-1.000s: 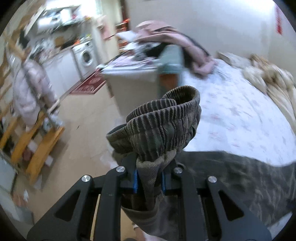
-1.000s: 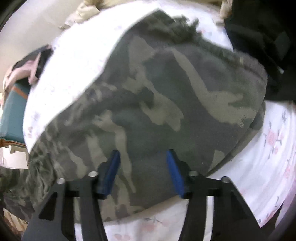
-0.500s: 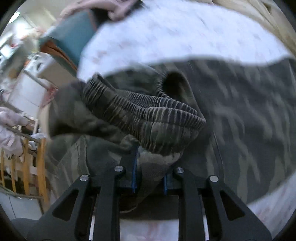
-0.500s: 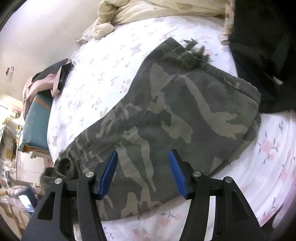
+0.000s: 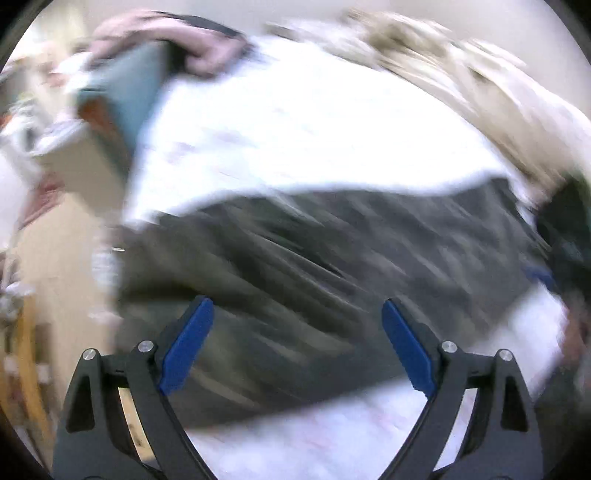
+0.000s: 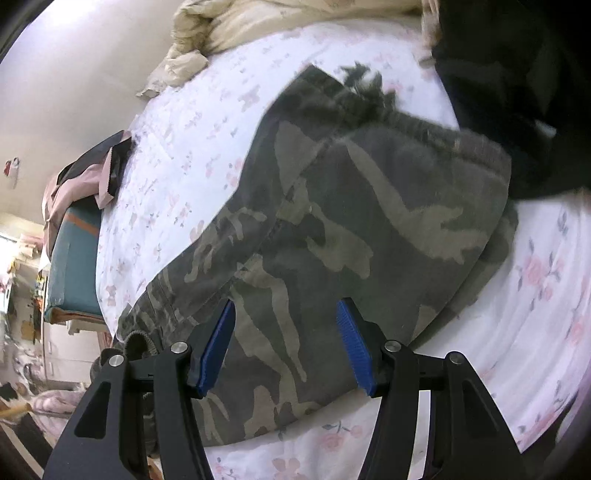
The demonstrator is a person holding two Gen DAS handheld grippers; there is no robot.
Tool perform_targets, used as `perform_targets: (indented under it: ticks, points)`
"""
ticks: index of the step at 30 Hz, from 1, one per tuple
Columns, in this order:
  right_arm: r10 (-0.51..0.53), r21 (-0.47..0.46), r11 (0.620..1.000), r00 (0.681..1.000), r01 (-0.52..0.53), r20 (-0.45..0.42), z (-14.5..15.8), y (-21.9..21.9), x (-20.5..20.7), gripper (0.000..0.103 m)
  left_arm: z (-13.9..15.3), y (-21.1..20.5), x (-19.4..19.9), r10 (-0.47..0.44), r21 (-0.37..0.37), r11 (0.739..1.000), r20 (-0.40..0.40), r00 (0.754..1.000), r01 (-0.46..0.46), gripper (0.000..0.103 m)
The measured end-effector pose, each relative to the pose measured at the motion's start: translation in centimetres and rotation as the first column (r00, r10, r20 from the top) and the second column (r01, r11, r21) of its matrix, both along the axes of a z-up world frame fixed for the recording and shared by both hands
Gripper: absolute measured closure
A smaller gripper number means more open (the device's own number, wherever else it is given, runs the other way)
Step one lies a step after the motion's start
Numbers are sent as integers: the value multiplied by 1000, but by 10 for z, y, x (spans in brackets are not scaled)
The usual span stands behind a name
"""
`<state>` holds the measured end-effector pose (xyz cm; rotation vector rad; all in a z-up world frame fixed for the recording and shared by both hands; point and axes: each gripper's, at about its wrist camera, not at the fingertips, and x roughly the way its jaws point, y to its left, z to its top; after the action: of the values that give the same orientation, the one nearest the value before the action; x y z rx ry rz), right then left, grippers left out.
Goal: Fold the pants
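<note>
Camouflage pants (image 6: pixel 332 236) lie spread across the floral bed sheet (image 6: pixel 184 147), their ribbed waistband (image 6: pixel 136 339) at the bed's left edge. In the blurred left wrist view the pants (image 5: pixel 332 266) show as a dark band. My left gripper (image 5: pixel 297 332) hovers above them, its jaws opening wide with nothing pinched between the blue pads. My right gripper (image 6: pixel 284 343) stands open over the pants' near part, and its pads do not press the cloth.
A black garment (image 6: pixel 517 85) lies at the far right beside the pants. A beige quilt (image 6: pixel 266 26) is bunched at the bed's far end. A teal box (image 6: pixel 70 266) with pink clothes (image 6: pixel 74 181) on it stands by the bed's left side.
My left gripper let go of the waistband, opened wide and swung over the bed. The pants now lie flat. My right gripper rose slightly and stayed open.
</note>
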<state>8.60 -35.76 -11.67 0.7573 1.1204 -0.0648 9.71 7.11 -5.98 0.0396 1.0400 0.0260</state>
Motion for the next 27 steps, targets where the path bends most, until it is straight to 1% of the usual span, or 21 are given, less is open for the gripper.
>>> perform_targets:
  ticks: [1, 2, 3, 4, 5, 6, 7, 8, 10, 11, 12, 13, 14, 17, 19, 20, 21, 22, 23, 25, 27]
  points:
    - [1, -9, 1000, 1000, -1, -6, -2, 2, 1, 44, -2, 20, 15, 54, 52, 997, 7, 999, -54, 12]
    - [5, -27, 1000, 1000, -5, -9, -4, 3, 2, 44, -8, 41, 26, 129, 126, 984, 7, 992, -129, 12]
    - [9, -46, 999, 1000, -9, -14, -5, 5, 3, 44, -16, 66, 37, 226, 177, 959, -13, 974, -220, 14]
    - [12, -54, 998, 1000, -13, -19, -6, 7, 4, 44, -23, 84, 43, 289, 174, 945, -38, 957, -279, 16]
    - [16, -54, 998, 1000, -17, -22, -8, 8, 4, 44, -33, 95, 49, 311, 153, 942, -74, 947, -298, 17]
    - [18, -57, 998, 1000, -19, -25, -9, 8, 3, 44, -48, 102, 61, 310, 133, 947, -126, 942, -294, 21]
    - [19, -65, 998, 999, -21, -26, -9, 8, 3, 44, -60, 101, 70, 297, 125, 952, -152, 943, -279, 26]
    - [22, -79, 997, 999, -24, -30, -11, 8, 4, 44, -68, 96, 78, 277, 117, 958, -167, 946, -260, 26]
    - [23, -99, 995, 999, -26, -36, -14, 6, 4, 44, -85, 78, 95, 243, 141, 965, -145, 959, -223, 26]
    - [26, -109, 994, 999, -30, -40, -16, 4, 5, 44, -93, 73, 103, 236, 138, 966, -133, 963, -218, 29]
    - [27, -122, 992, 999, -32, -43, -17, 1, 3, 44, -103, 70, 109, 227, 136, 969, -152, 962, -207, 31]
    - [27, -130, 991, 999, -32, -38, -17, -3, 0, 44, -123, 67, 113, 219, 147, 970, -192, 956, -193, 32]
    - [29, -134, 990, 999, -33, -33, -16, -6, -3, 44, -129, 67, 117, 214, 151, 971, -194, 957, -186, 32]
    - [-20, -97, 995, 1000, 21, 19, -6, -25, -20, 44, -121, 74, 123, 210, 120, 975, -210, 955, -188, 32]
    - [-100, -109, 988, 994, 105, 49, 3, -46, -34, 43, -110, 75, 114, 233, 96, 971, -202, 951, -218, 31]
    - [-140, -121, 982, 989, 146, 51, 5, -55, -40, 38, -101, 75, 107, 240, 63, 970, -182, 953, -233, 30]
    - [-209, -127, 969, 977, 213, 43, 4, -70, -49, 29, -86, 72, 100, 232, 25, 973, -163, 959, -231, 30]
    - [-252, -121, 960, 967, 254, 35, 1, -78, -54, 27, -75, 68, 93, 219, 2, 975, -148, 965, -221, 29]
    - [-295, -107, 950, 955, 295, 14, -6, -88, -60, 26, -65, 64, 85, 199, -25, 979, -131, 971, -204, 24]
    - [-321, -85, 944, 947, 318, -16, -18, -96, -63, 26, -45, 55, 67, 164, -69, 983, -93, 982, -170, 16]
    - [-326, -83, 943, 944, 321, -47, -31, -103, -58, 26, -34, 49, 55, 140, -74, 987, -65, 988, -145, 14]
